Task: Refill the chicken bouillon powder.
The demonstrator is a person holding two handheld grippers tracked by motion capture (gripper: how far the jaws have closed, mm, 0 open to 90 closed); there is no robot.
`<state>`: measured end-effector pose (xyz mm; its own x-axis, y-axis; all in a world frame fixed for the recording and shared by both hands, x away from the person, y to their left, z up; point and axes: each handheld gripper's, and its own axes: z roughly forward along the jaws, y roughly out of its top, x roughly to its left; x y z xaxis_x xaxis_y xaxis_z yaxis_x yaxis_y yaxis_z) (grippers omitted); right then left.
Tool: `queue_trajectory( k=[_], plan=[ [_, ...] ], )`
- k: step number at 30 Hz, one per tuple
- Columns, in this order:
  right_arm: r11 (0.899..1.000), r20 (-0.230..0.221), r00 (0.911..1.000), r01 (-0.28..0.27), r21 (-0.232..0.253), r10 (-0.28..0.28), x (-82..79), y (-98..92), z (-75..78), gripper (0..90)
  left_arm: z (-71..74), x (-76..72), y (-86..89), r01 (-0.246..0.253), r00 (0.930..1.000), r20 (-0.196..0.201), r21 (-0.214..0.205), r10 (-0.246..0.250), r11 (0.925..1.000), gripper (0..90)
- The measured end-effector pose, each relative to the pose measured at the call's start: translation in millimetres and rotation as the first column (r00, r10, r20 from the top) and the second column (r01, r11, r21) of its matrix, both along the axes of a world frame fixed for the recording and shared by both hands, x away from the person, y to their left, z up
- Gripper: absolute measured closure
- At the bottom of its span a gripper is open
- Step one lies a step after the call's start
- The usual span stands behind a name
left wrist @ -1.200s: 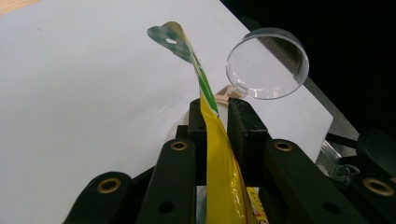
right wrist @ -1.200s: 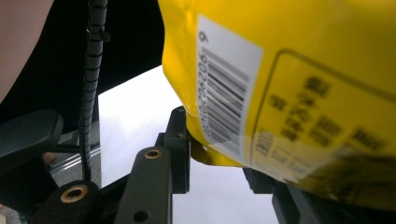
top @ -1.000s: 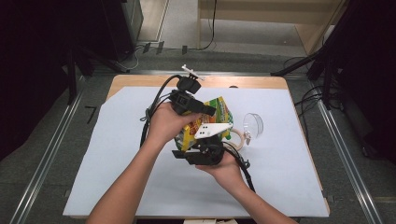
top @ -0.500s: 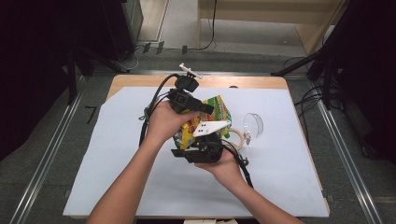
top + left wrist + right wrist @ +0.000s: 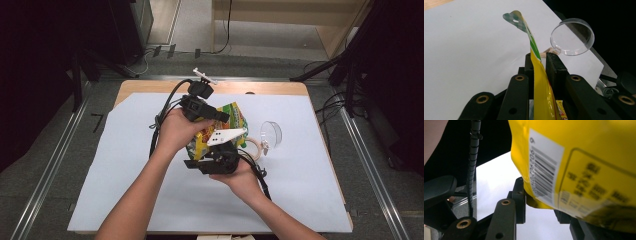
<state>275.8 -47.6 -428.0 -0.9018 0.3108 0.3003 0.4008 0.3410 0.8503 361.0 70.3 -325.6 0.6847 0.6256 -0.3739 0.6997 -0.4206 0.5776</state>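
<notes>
Soft, light, crinkly snack pouch clamped by left tool at sealed top edge, by right tool at bottom corner; best gripped by flat seams

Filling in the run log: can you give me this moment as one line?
left tool: shut on snack bag | right tool: shut on snack bag | clear cup: on white sheet

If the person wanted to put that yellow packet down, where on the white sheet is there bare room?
The white sheet is bare along its whole left side, left of the left tool, and along the right past the clear lid. The middle is crowded: both tools grip the yellow packet, the right tool from below, with the lid close by.
</notes>
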Motion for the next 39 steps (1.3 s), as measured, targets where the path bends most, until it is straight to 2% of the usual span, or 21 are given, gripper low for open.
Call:
queue_trajectory(
  k=[17,35,39],
  plan=[
    [1.0,-0.004,1.0,0.003,-0.001,-0.003,-2.3,-0.3,-0.4,68.4,-0.5,-1.7,-1.0,0.002,1.0,-0.001,0.002,-0.002,1.0,80.1],
    [1.0,0.002,0.9999,0.01,0.006,-0.01,-9.4,-3.0,-2.1,68.5,-0.4,-5.3,-10.1,0.027,0.9996,-0.014,0.032,-0.026,0.9991,79.9],
    [1.0,0.003,0.9999,0.011,0.005,-0.011,-10.3,-3.3,-2.8,68.7,-1.0,-5.6,-10.7,0.028,0.9995,-0.019,0.028,-0.027,0.9992,79.8]
  ],
)
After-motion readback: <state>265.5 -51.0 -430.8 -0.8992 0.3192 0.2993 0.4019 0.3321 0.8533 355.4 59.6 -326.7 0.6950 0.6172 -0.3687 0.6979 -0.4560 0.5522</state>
